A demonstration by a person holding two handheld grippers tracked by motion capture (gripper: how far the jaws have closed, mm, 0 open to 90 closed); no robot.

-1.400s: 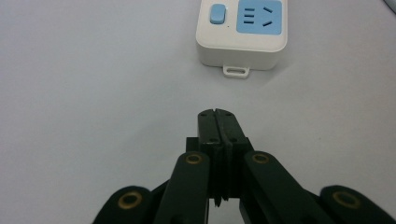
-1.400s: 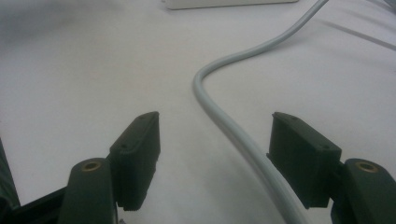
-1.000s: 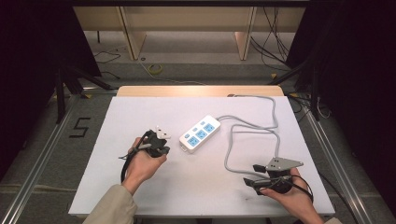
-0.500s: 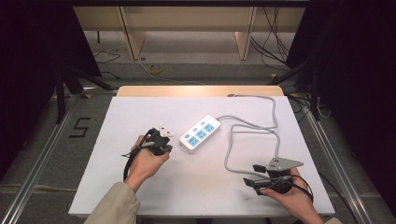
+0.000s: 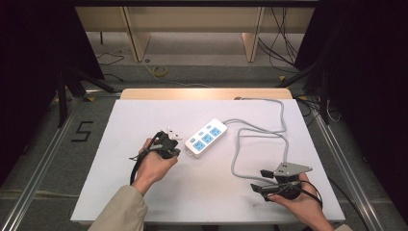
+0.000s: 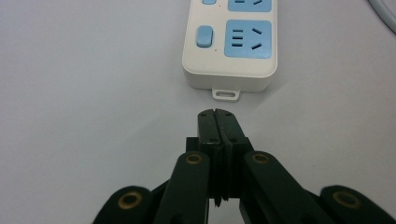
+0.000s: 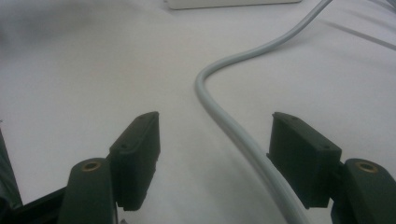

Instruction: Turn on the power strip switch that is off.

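Left gripper [image 6: 218, 113] jaws clenched, empty, just below power strip [image 6: 231, 44] at frame top. Right gripper [image 7: 215, 140] jaws released, grey cable [image 7: 233, 130] between them.

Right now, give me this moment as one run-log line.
left tongs: shut, empty, pointing at power strip end | right tongs: open, astride grey cable, not gripping | strip flat on table

The left gripper [image 6: 218, 113] has its jaws pressed together, while the right gripper [image 7: 215, 135] stands wide apart.
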